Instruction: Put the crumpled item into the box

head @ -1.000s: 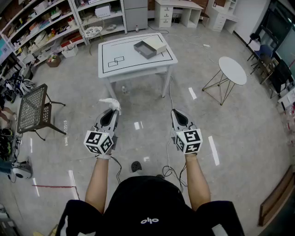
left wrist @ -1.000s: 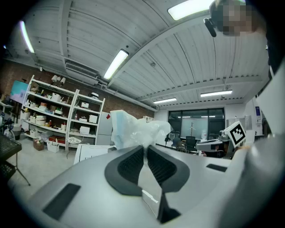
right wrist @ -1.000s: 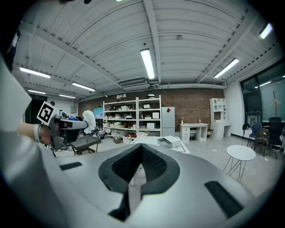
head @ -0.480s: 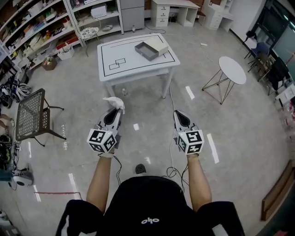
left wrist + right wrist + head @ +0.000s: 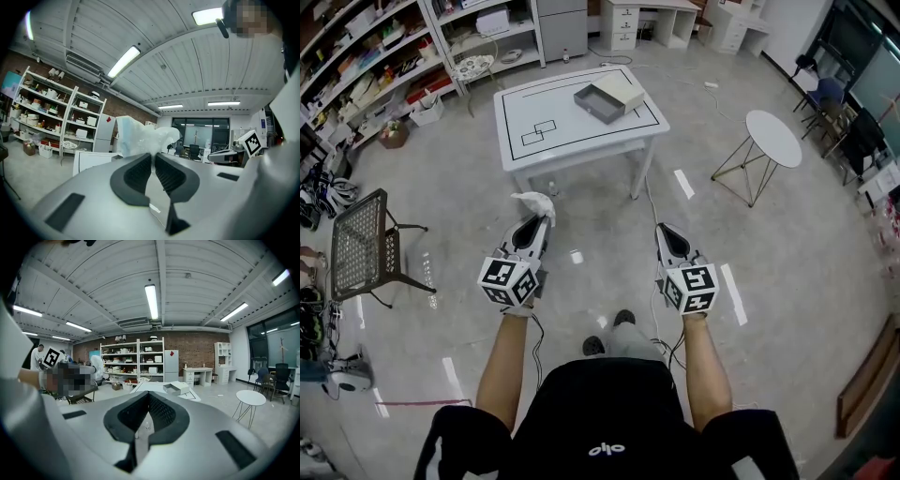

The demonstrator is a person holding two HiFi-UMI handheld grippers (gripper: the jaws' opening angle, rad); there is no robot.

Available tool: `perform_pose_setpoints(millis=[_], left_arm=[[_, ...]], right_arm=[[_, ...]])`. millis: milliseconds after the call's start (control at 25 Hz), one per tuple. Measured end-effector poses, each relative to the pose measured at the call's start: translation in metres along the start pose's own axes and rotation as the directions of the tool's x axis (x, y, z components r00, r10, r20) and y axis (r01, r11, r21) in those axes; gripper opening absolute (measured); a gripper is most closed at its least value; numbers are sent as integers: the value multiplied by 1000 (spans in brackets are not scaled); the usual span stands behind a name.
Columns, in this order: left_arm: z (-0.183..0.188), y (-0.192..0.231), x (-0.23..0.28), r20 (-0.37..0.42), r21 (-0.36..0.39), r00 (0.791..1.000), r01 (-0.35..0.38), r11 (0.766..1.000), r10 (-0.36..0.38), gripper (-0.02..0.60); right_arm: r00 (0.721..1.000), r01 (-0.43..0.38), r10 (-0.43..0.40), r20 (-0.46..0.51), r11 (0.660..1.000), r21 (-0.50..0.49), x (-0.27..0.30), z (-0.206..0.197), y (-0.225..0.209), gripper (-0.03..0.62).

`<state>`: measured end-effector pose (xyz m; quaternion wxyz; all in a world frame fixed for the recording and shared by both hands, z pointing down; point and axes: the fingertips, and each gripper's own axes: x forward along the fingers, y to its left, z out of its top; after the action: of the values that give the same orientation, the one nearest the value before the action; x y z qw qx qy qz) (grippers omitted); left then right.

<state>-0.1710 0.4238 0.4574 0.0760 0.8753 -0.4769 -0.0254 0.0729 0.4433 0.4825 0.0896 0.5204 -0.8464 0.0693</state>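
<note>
A crumpled white paper-like wad sticks out of the tip of my left gripper, which is shut on it. In the left gripper view the wad bulges above the closed pads. My right gripper is held level beside it, shut with nothing in it. Both hang over the floor, short of the white table. On the table's far right part sits the box, an open grey tray with a white lid against it; the right gripper view shows the box ahead.
A wire-mesh chair stands at the left and a small round white table at the right. Shelving with clutter lines the back left, white desks the back. Black outlines mark the tabletop. A cable trails on the floor by my feet.
The person has stepped forward, so the table and box sit a little nearer. Both grippers keep their pose; the left still holds the wad.
</note>
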Motion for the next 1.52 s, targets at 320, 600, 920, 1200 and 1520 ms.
perform_pose_setpoints(millis=[320, 600, 920, 1200, 1520], left_arm=[[-2, 33, 51, -13, 2, 1000, 3, 1000, -3, 35], [15, 82, 127, -22, 23, 1000, -19, 1000, 19, 34], [31, 132, 230, -34, 42, 998, -43, 998, 45, 34], [33, 166, 295, -44, 49, 996, -71, 996, 73, 34], [26, 179, 334, -50, 43, 995, -84, 996, 86, 34]], right_arm=[[1000, -5, 5, 9, 1000, 8, 58, 7, -27, 9], [999, -19, 19, 34, 1000, 14, 140, 34, -75, 9], [998, -41, 40, 40, 999, 20, 237, 65, -141, 9], [998, -60, 59, 36, 998, 16, 299, 82, -186, 9], [996, -85, 85, 22, 996, 10, 338, 84, -208, 9]])
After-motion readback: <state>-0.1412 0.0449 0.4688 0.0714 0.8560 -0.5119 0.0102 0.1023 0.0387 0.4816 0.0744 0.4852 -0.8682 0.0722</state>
